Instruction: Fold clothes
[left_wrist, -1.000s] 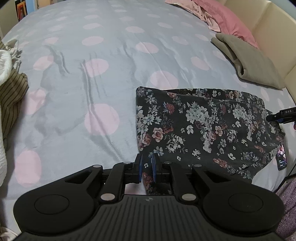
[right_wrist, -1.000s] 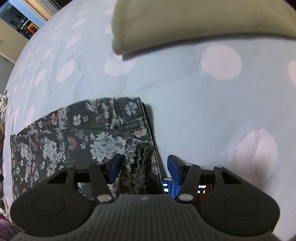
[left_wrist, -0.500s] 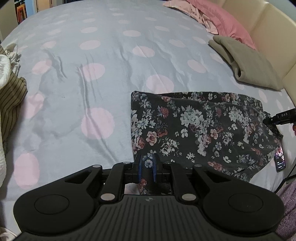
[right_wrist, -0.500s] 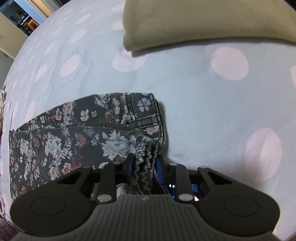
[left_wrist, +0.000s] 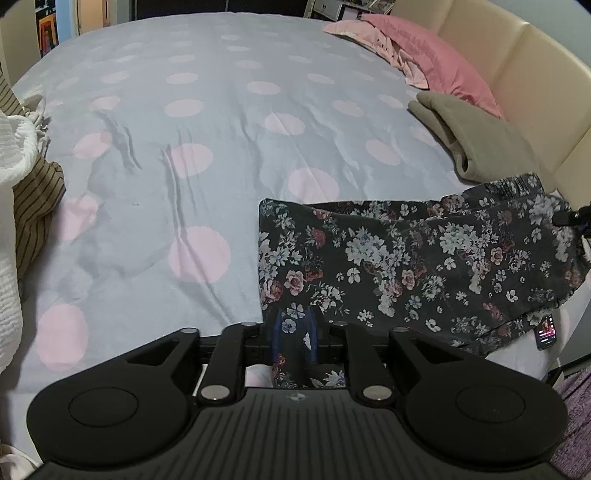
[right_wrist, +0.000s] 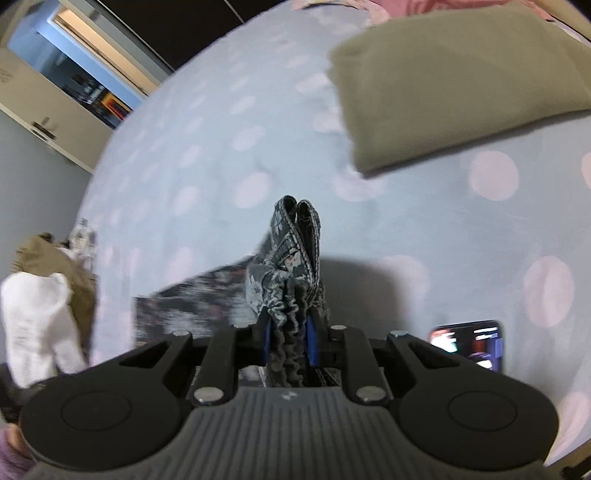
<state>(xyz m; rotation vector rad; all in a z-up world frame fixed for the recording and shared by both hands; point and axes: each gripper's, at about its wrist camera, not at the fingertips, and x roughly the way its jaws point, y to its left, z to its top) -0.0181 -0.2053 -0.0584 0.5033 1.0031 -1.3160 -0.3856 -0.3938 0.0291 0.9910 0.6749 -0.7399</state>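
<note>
Gripping the floral trousers (left_wrist: 406, 258) at both ends, you had them stretched across the near side of the bed (left_wrist: 221, 129), its pale blue cover dotted with pink. Your left gripper (left_wrist: 293, 332) pinched the hem end between its blue pads, the jaws narrow but easing apart, with cloth between them. Your right gripper (right_wrist: 288, 332) clamped the bunched elastic waistband, its jaws closing on the gathered fabric, and that end stood lifted off the cover, a fold of the waistband (right_wrist: 295, 229) poking up past the fingertips. Between the two grips the trousers lay partly on the bed, their far edge fairly straight. A folded olive garment (left_wrist: 476, 140) sat beyond them near the cream headboard (left_wrist: 517, 62), just beside a pink pillow (left_wrist: 436, 55). A lit phone (right_wrist: 469, 343) lay on the cover near your right gripper. A pile of white and striped clothes (left_wrist: 22, 192) waited at the left edge of the bed.
</note>
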